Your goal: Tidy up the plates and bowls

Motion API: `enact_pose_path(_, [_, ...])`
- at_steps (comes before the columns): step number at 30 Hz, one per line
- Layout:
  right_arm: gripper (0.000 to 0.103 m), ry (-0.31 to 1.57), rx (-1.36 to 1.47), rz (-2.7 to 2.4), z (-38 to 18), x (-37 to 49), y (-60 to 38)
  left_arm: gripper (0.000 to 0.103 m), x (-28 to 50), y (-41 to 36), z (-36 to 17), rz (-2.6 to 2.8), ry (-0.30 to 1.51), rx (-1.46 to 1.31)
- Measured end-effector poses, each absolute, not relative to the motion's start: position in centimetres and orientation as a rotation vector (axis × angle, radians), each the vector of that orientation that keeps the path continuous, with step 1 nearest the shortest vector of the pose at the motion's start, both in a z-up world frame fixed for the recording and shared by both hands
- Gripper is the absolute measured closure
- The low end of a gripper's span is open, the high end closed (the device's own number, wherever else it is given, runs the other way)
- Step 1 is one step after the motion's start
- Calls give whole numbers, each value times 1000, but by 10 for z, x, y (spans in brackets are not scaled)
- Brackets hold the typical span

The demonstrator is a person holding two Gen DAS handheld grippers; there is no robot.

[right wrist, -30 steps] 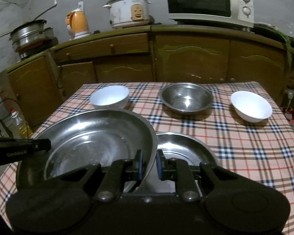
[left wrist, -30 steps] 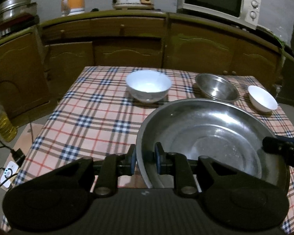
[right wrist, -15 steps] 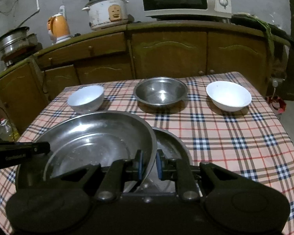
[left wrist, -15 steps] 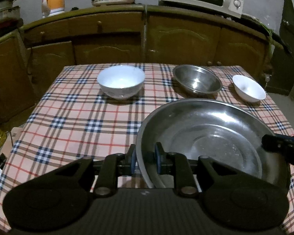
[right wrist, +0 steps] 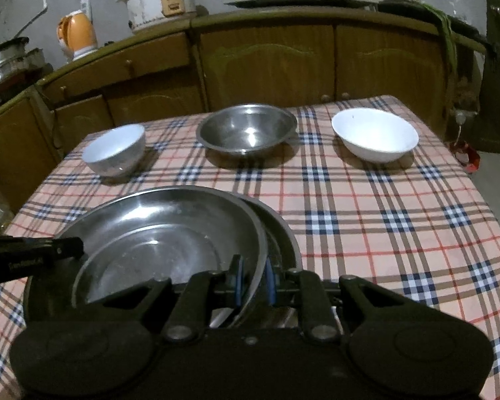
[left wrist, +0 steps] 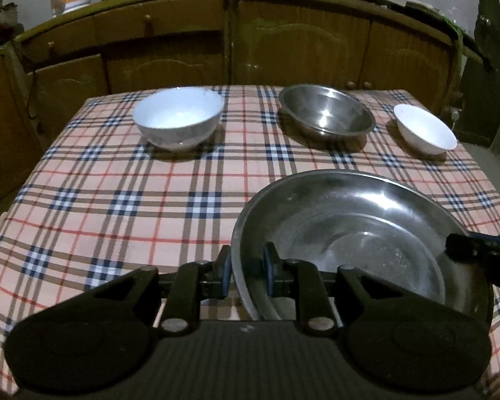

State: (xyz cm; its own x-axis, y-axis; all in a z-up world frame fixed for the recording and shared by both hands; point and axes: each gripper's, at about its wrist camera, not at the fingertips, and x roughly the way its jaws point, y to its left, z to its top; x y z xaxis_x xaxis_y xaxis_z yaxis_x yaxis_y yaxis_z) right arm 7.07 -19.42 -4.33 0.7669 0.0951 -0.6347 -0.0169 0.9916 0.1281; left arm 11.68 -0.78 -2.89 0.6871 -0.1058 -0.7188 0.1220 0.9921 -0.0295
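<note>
Large steel plate: thin, rigid, polished; judged light but slippery at the rim, liable to pivot if pinched on one side only. Carried low over the near part of the checked tablecloth, above a second steel plate lying just beneath. Left gripper clamped narrow on the plate's left rim; right gripper clamped narrow on the opposite rim. Opposed rim holds judged sound. Beyond, well apart along the far edge: white bowl, steel bowl, small white bowl; ceramic ones judged fragile.
</note>
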Motion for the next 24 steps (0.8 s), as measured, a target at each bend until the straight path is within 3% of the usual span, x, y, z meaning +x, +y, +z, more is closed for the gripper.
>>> enact_pose_path(18, [83, 734, 114, 15, -75, 77, -213, 82, 126, -29, -55, -146, 802, 38])
enact_pose_path(24, [82, 735, 112, 15, -77, 77, -213, 77, 126, -33, -56, -141, 786, 54])
